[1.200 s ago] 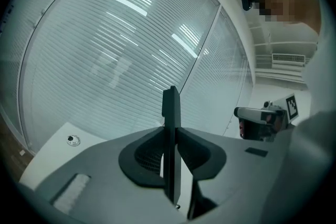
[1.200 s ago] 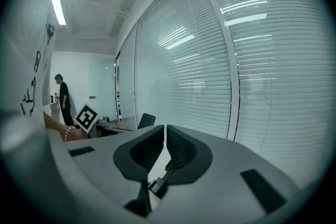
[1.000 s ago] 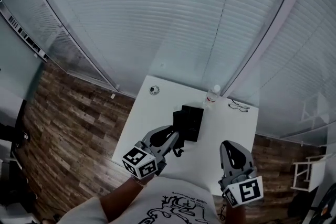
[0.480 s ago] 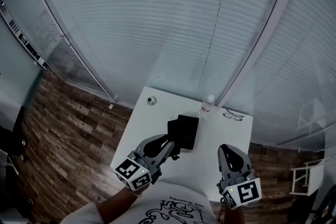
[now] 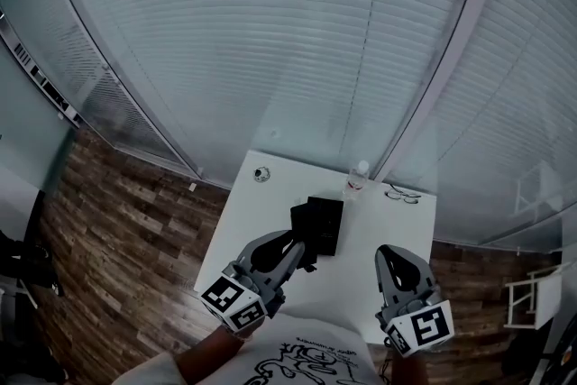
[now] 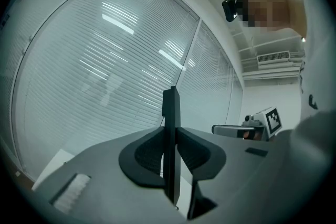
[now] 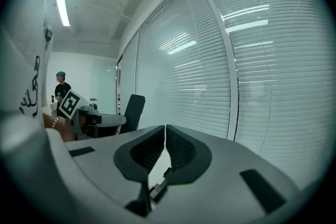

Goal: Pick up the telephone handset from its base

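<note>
Black slim telephone handset (image 6: 170, 113) clamped edge-on between jaws of grey left gripper (image 6: 170, 138), flat faces pinched so it likely cannot twist (seems raised clear of black telephone base (image 5: 325, 225)). Grey right gripper (image 7: 165, 138) empty, jaws pressed together, waiting alongside. White rectangular table (image 5: 388, 234) beneath, clear plastic bottle (image 5: 357, 180) at far edge. Beyond: wood-plank floor (image 5: 126, 221), white slatted blinds (image 5: 270, 41).

Handset (image 6: 170, 107), seen edge-on: lower end hidden between the pads of the left gripper (image 6: 170, 134). Small round object (image 5: 261, 174) on the table (image 5: 379, 243): too small to identify.
</note>
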